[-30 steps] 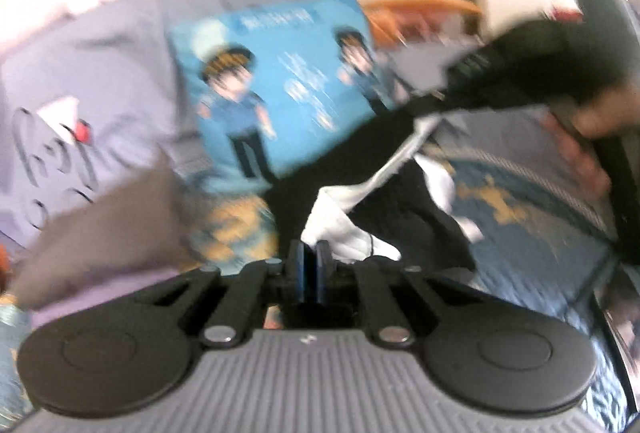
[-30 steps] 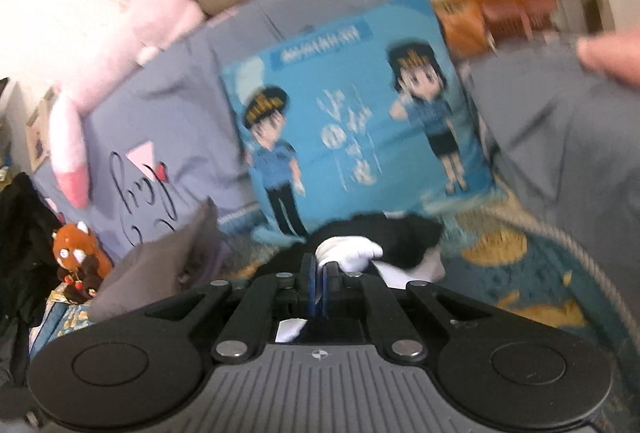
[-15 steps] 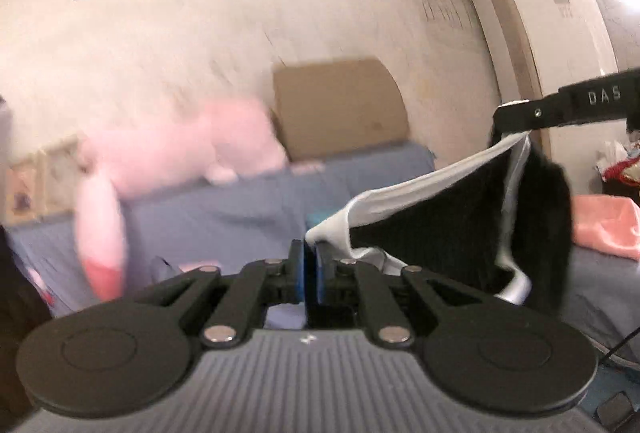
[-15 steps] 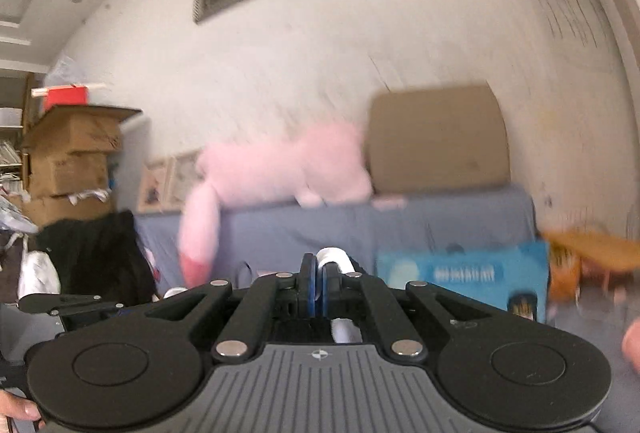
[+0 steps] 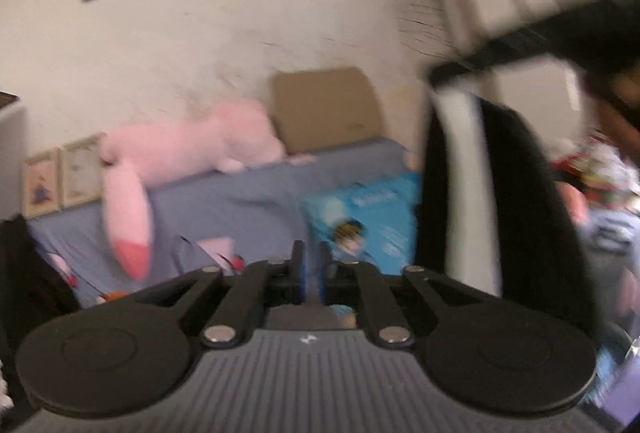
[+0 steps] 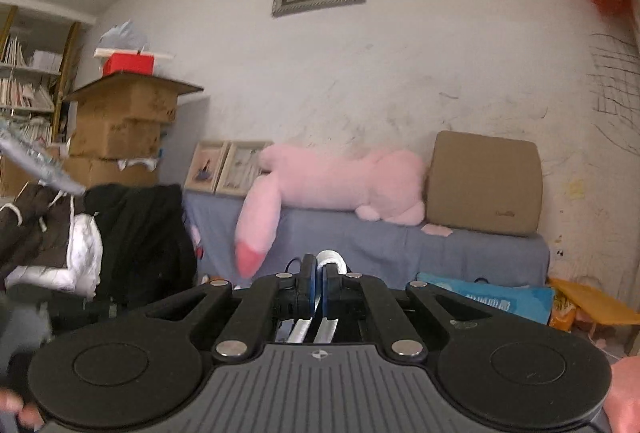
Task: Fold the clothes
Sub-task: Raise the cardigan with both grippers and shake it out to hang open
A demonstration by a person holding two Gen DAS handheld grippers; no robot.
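Left wrist: garment (image 5: 516,193) hangs right of hand-held gripper (image 5: 311,265).

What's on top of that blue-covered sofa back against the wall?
A pink plush toy lies along the blue-covered sofa back, one limb drooping over it. A tan cushion stands beside it. Dark clothes cover the left end.

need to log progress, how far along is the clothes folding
Early. Done: the black-and-white garment is lifted off the bed, hanging from the right gripper, whose fingers pinch its white edge. In hand: the left gripper is opening with nothing between its fingers. Left: every fold; none shows yet.
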